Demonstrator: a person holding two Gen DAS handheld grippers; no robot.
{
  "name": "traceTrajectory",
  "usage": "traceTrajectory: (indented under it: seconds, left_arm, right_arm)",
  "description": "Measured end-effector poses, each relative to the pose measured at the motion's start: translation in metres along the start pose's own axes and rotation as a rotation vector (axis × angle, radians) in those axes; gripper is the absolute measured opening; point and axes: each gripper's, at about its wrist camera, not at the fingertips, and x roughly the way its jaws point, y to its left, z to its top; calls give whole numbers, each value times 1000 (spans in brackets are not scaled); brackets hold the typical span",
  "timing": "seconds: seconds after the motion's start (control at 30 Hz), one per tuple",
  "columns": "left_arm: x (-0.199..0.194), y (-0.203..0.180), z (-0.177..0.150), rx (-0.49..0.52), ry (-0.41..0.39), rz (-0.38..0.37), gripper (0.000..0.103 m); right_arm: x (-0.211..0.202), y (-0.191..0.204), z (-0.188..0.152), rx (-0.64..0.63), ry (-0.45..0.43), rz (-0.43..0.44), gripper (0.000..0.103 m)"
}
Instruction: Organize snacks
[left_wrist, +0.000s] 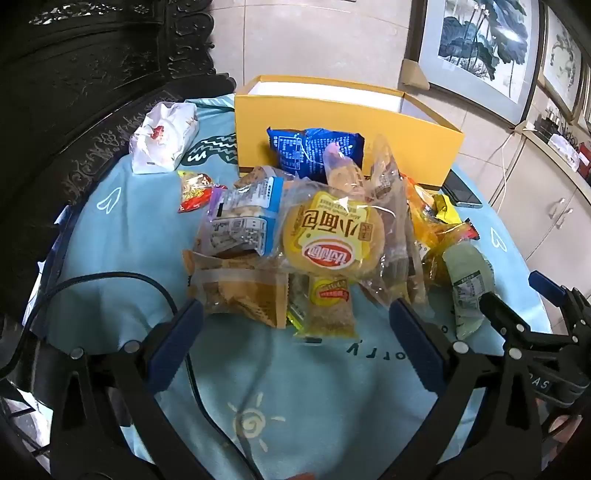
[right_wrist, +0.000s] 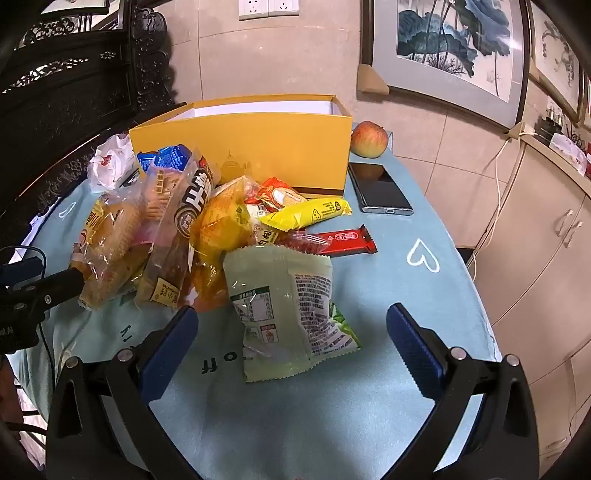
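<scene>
A heap of wrapped snacks lies on the light blue tablecloth (left_wrist: 122, 236) before an open yellow box (left_wrist: 332, 122), which also shows in the right wrist view (right_wrist: 258, 147). A round bread pack (left_wrist: 332, 236) tops the heap, with a blue packet (left_wrist: 314, 151) behind it. My left gripper (left_wrist: 295, 314) is open and empty, just short of the heap's near edge. My right gripper (right_wrist: 291, 317) is open, its fingers either side of a pale green packet (right_wrist: 284, 306) without touching it. The right gripper also shows in the left wrist view (left_wrist: 517, 306).
A phone (right_wrist: 380, 188) and an apple (right_wrist: 369, 139) lie right of the box. A red bar (right_wrist: 343, 242) and a yellow packet (right_wrist: 306, 213) lie beside the heap. A white tissue pack (left_wrist: 162, 138) sits far left. Dark carved furniture stands left, cabinets right.
</scene>
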Motion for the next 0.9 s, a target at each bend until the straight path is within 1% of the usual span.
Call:
traceTrajectory:
  seconds: [0.27, 0.3, 0.33, 0.9]
  left_arm:
    - [0, -1, 2, 3, -2, -14, 101]
    - [-6, 5, 2, 1, -5, -2, 101]
    - [-7, 1, -2, 0, -14, 5, 101]
    - [-13, 1, -4, -5, -20, 12, 101]
  right_arm:
    - [-3, 1, -2, -1, 0, 0, 102]
    - [-3, 2, -2, -2, -3, 0, 102]
    - [-1, 1, -3, -3, -4, 0, 102]
    - [-10, 2, -7, 3, -11, 2, 102]
